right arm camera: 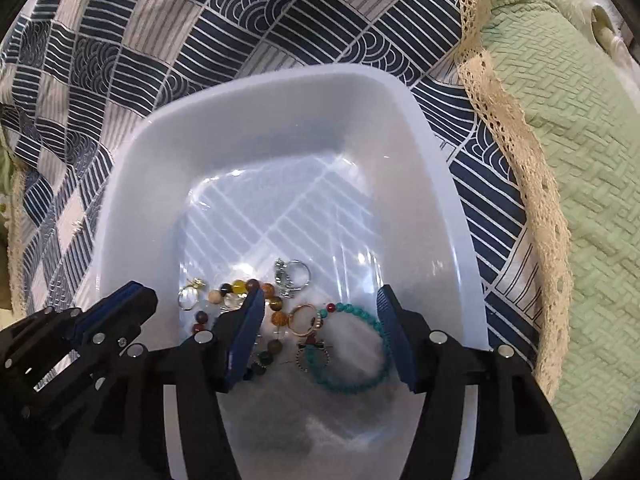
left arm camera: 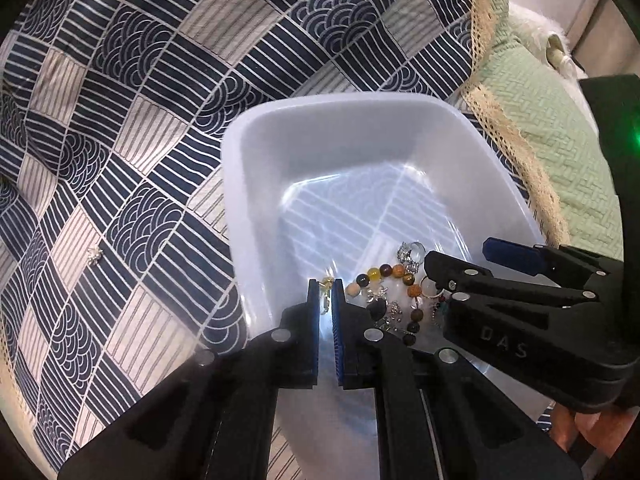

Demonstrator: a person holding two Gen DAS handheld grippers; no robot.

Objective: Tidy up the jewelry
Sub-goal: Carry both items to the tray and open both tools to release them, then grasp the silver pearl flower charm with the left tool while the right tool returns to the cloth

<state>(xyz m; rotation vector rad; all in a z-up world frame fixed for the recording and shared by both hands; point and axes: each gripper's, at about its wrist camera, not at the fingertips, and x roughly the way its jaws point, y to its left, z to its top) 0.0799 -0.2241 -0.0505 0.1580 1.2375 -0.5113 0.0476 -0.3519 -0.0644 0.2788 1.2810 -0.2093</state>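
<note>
The jewelry sits in a heap at the near end of the pale tub (right arm camera: 256, 92): a turquoise bead bracelet (right arm camera: 352, 380) with one red bead, a string of brown, amber and yellow beads (right arm camera: 256, 288), a silver ring (right arm camera: 298, 270), a gold ring (right arm camera: 302, 320) and small silver charms. My right fingers (right arm camera: 320, 340) stand spread and released around the turquoise bracelet without pressing it. My left fingers (left arm camera: 326, 300) are clenched almost together over a small gold-coloured piece (left arm camera: 326, 282); whether they pinch it I cannot tell.
</note>
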